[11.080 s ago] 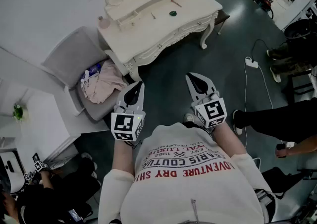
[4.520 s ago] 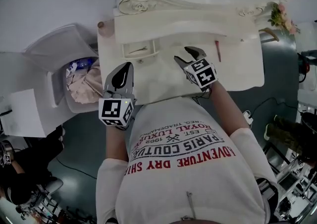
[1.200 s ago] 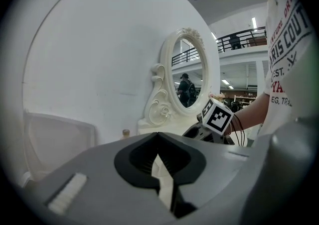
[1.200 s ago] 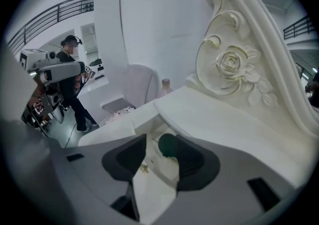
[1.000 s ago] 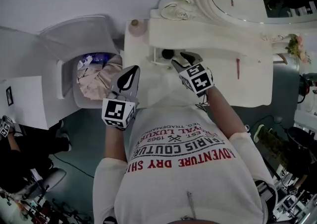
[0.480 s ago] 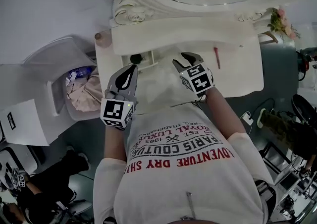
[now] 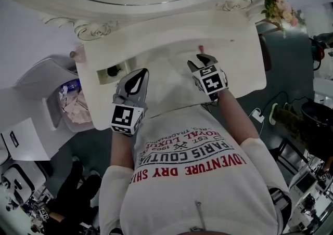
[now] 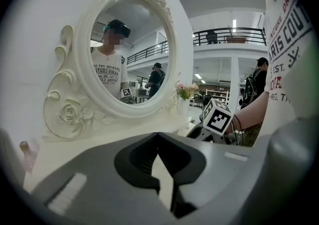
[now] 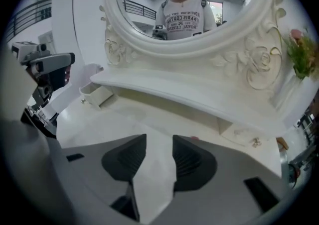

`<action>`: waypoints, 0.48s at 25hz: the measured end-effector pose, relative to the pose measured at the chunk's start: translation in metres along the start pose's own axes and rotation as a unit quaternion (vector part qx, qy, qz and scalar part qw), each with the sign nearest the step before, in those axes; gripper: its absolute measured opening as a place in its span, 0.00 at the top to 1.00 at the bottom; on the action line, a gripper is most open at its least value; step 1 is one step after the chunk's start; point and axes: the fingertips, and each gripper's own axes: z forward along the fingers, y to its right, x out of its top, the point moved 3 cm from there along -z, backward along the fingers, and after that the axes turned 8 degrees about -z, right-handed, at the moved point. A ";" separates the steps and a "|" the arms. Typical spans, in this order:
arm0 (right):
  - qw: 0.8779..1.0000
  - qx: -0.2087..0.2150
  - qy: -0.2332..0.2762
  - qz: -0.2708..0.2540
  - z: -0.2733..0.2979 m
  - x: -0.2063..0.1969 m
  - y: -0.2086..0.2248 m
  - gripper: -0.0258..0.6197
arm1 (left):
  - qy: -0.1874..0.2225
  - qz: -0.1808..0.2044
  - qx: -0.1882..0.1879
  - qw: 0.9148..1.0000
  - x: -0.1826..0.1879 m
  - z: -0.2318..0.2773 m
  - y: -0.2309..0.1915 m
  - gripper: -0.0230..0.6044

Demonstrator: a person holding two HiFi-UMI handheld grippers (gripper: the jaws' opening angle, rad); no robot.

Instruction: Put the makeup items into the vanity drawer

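Observation:
On the white vanity top (image 7: pixel 171 80) the small left drawer (image 7: pixel 112 70) stands open, and a dark round makeup item (image 7: pixel 111 70) lies in it. A thin red stick (image 7: pixel 201 48) lies on the top just beyond my right gripper (image 7: pixel 199 61). In the right gripper view only the red stick's tip (image 9: pixel 194 138) shows past my right gripper (image 9: pixel 159 142), which is open with nothing between its fingers. My left gripper (image 7: pixel 136 84) hovers over the top's front part, to the right of the open drawer; its tips meet, so the left gripper (image 8: pixel 158 137) is shut and empty.
The oval mirror (image 8: pixel 132 50) rises behind the top. A pink bottle (image 7: pixel 78 54) stands at the back left corner and a flower vase (image 7: pixel 278 0) at the back right. A chair with clothes (image 7: pixel 67 104) stands left of the vanity. A shut small drawer (image 9: pixel 244 134) is on the right.
My right gripper has drawn back from the open left drawer, where the dark round item now lies, and moved right to the red stick. The left gripper has hardly moved.

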 end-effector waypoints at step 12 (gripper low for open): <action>0.998 0.023 -0.065 0.013 0.021 -0.061 0.044 0.72 | -0.021 0.000 -0.006 1.000 -0.010 0.050 0.038 0.95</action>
